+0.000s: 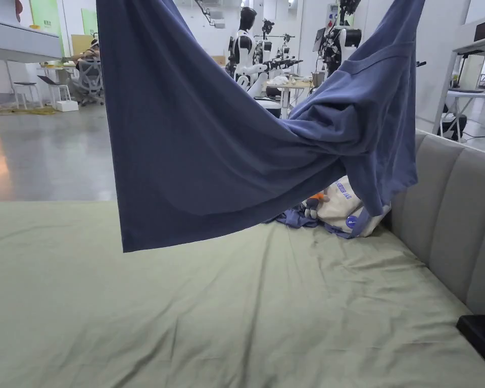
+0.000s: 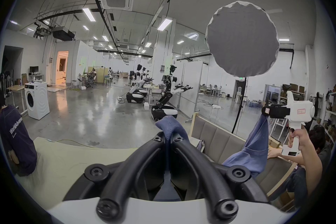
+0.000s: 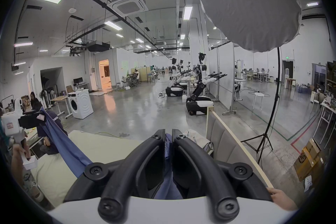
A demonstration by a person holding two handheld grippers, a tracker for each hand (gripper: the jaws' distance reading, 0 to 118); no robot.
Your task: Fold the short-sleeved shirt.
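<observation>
A blue short-sleeved shirt [image 1: 201,141] hangs spread in the air above the green bed sheet [image 1: 236,313]. It sags in the middle and is bunched and twisted on its right side. In the left gripper view, my left gripper [image 2: 168,138] is shut on a peak of the blue fabric [image 2: 169,126]. The right gripper [image 2: 269,112] shows farther off there, held in a hand and clamped on another part of the shirt. In the right gripper view, my right gripper [image 3: 168,134] is shut on blue cloth [image 3: 168,144]. The left gripper [image 3: 36,118] holds the other end there.
A pile of clothes and white bags [image 1: 345,207] lies at the bed's far right corner. The grey padded headboard [image 1: 458,212] runs along the right side, with a black object [image 1: 481,336] by it. A light stand [image 3: 272,100] stands behind it.
</observation>
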